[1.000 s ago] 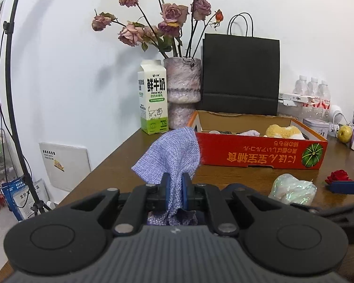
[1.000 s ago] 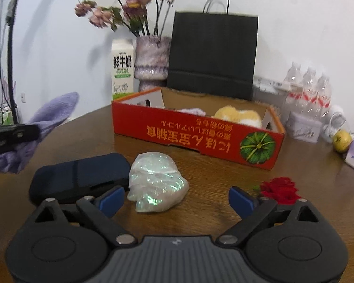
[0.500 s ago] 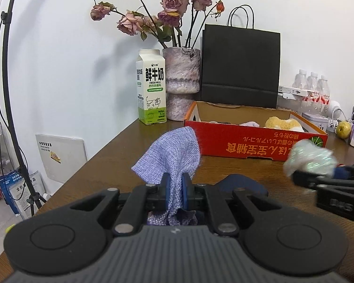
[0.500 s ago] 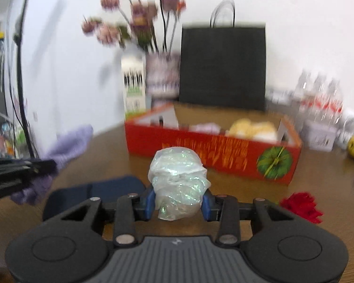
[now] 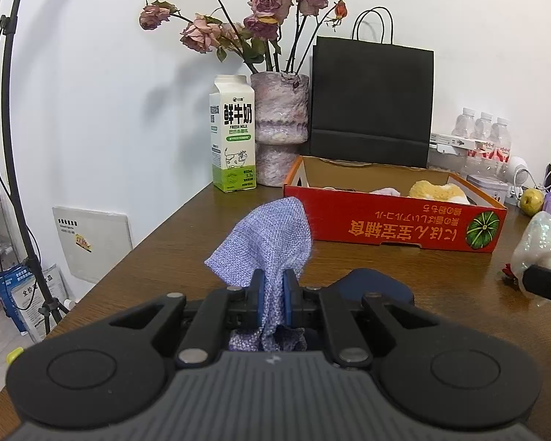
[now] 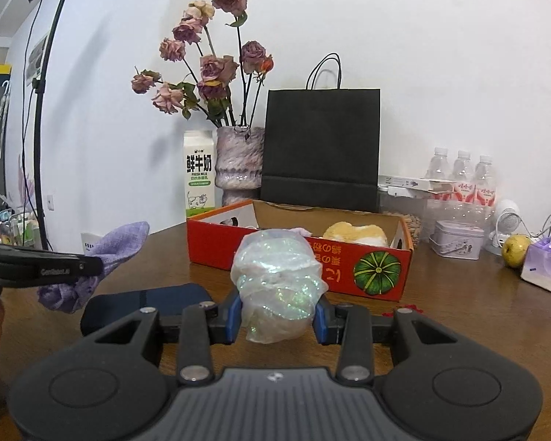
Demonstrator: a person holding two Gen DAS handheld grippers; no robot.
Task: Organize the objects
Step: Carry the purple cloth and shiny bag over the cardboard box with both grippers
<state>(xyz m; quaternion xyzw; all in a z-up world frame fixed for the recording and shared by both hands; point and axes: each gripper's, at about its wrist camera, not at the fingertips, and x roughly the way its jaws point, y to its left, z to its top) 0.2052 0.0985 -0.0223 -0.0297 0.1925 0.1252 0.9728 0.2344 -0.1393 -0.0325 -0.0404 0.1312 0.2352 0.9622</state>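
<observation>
Crumpled iridescent plastic bundle [image 6: 279, 286], clear film with a glittery sheen, sits off the table, pinched between the blue pads [image 6: 234, 318] of the right gripper [image 6: 277, 319]. Its jaws closed within the last second and the bundle is between them, squeezed at its lower half; the top bulges free above the fingers.

Key relation: the shallow red cardboard tray with the green pumpkin print [image 6: 378, 273] lies straight ahead of the right gripper, just past the bundle, long side facing it and running left to right. The near wall is in the way, so my read is the bundle has to clear that rim before release. The tray already holds a yellow fluffy item [image 6: 352, 233] and something pale beside it; free floor is probably toward the left end, though most of it is hidden.

Left gripper [image 5: 273, 296] is clamped tight on a lilac-blue woven cloth [image 5: 268, 237], which sticks up and forward from the fingers. It hangs left of the tray and further back from it than the right one, so the right hand looks like the nearer one to drop first.

Dark navy flat pouch [image 6: 147, 303] lies on the brown wooden table [image 6: 459, 308] under and between the two grippers, untouched. A small red flower [image 5: 507, 271] lies on the table to the right.
</observation>
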